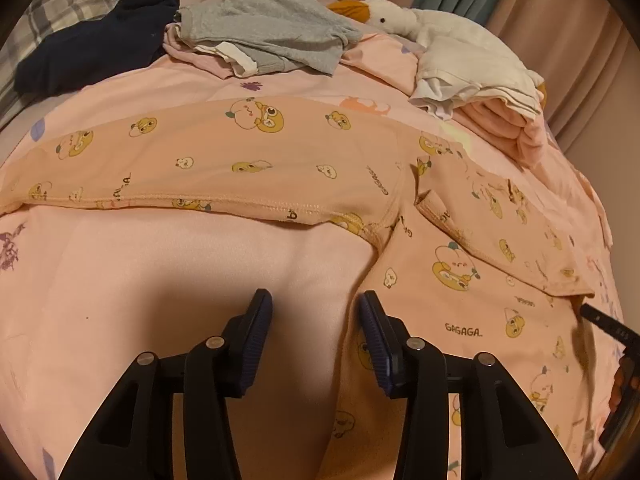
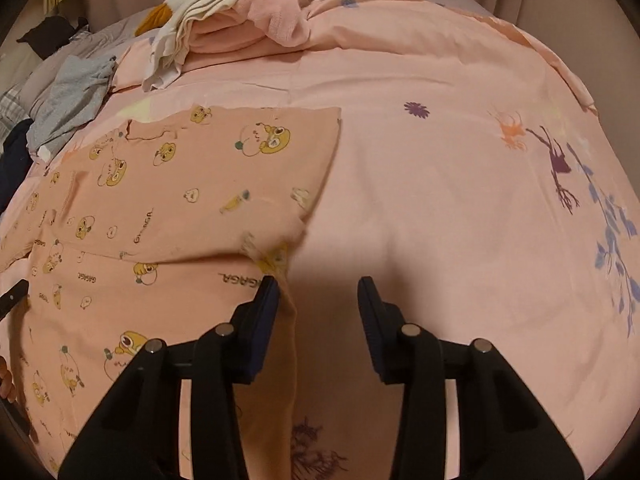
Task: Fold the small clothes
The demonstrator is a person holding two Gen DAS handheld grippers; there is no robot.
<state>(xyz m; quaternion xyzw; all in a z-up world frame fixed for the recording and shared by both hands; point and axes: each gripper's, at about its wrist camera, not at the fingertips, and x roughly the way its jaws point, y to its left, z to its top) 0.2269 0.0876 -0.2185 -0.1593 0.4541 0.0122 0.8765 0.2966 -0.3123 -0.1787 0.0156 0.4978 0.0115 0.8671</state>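
Pink floral bedsheet (image 2: pixel 440 184): peach cartoon-print cotton top (image 1: pixel 248 152) spread flat, one sleeve folded in. Left gripper (image 1: pixel 315 312), right gripper (image 2: pixel 318 296) wide open, empty. Grey, navy garments unfolded.

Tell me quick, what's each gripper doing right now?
Left gripper: open, empty, over the peach cartoon-print cotton shirt.
Right gripper: open, empty, at that shirt's edge.

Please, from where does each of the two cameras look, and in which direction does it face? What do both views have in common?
Left wrist: sits behind the open left gripper, facing down the bed over the peach cartoon-print pyjama top; the right gripper shows at the right edge.
Right wrist: sits behind the open right gripper, over the top's right edge and the pink floral bedsheet.
Shared: the top, the sheet, the grey garment, the white plush duck.
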